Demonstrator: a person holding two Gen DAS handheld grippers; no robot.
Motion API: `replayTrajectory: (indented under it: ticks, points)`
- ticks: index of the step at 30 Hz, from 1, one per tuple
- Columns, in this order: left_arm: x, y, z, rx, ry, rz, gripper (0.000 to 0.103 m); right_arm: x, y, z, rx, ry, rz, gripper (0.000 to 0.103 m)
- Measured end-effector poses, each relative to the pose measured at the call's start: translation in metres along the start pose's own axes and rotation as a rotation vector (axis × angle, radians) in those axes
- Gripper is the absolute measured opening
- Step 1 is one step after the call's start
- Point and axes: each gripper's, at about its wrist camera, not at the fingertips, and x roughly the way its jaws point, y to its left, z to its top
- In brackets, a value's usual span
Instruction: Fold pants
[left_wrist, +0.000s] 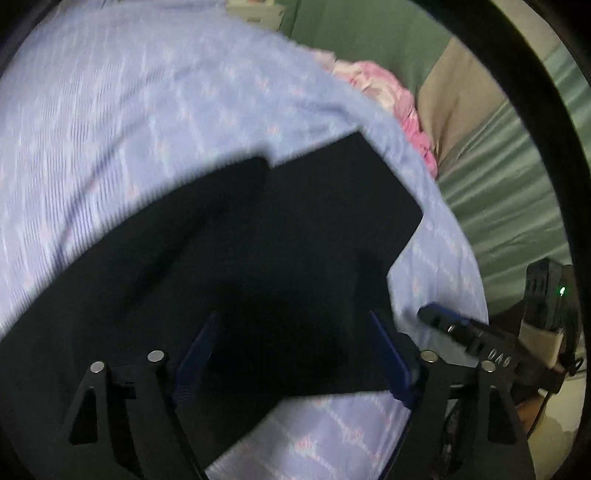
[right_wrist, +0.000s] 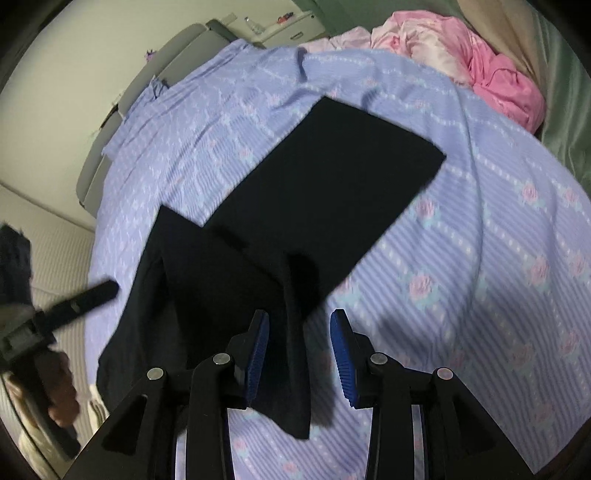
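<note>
Right wrist view: one pair of black pants (right_wrist: 295, 206) spread on a lilac flowered bedspread (right_wrist: 480, 258); two grippers, one heap of pink cloth (right_wrist: 495, 70) at the far edge.
Left wrist view: same pants (left_wrist: 258, 240) filling the lower middle, on the same bedspread (left_wrist: 110, 129); strongly blurred.
Pants, look: plain black, no visible detail; one flat rectangular leg lying diagonally away, a second panel folded over beside it, a narrow strip hanging toward the camera.
Right gripper (right_wrist: 299, 354): jaws partly apart, blue pads off the cloth, strip of pants lying between them, not clamped.
Left gripper (left_wrist: 291, 350): jaws spread wide over the near part of the pants, pads not pressing on it.
Counts: two blue pads per gripper; one hand (right_wrist: 61, 398) seen at the left rim.
Hidden or unclear: waistband and hems not distinguishable; folds lost in the dark fabric; near edge of the pants covered by gripper frames.
</note>
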Motion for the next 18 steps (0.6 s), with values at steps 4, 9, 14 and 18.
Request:
replayTrajectory:
  ticks: [4, 9, 14, 18]
  points:
    - [0.025, 0.019, -0.027, -0.035, 0.053, 0.001, 0.070, 0.015, -0.002, -0.020, 0.009, 0.062, 0.006, 0.036]
    - [0.048, 0.027, -0.034, -0.042, 0.067, 0.000, 0.065, 0.035, -0.001, -0.034, 0.012, 0.120, 0.025, 0.036]
    - [0.060, 0.025, -0.033, -0.053, 0.139, 0.001, 0.013, 0.054, -0.002, -0.035, 0.038, 0.175, 0.076, 0.031]
    - [0.008, 0.005, -0.023, -0.029, 0.034, -0.066, 0.007, 0.036, -0.003, -0.029, 0.114, 0.186, 0.225, 0.010]
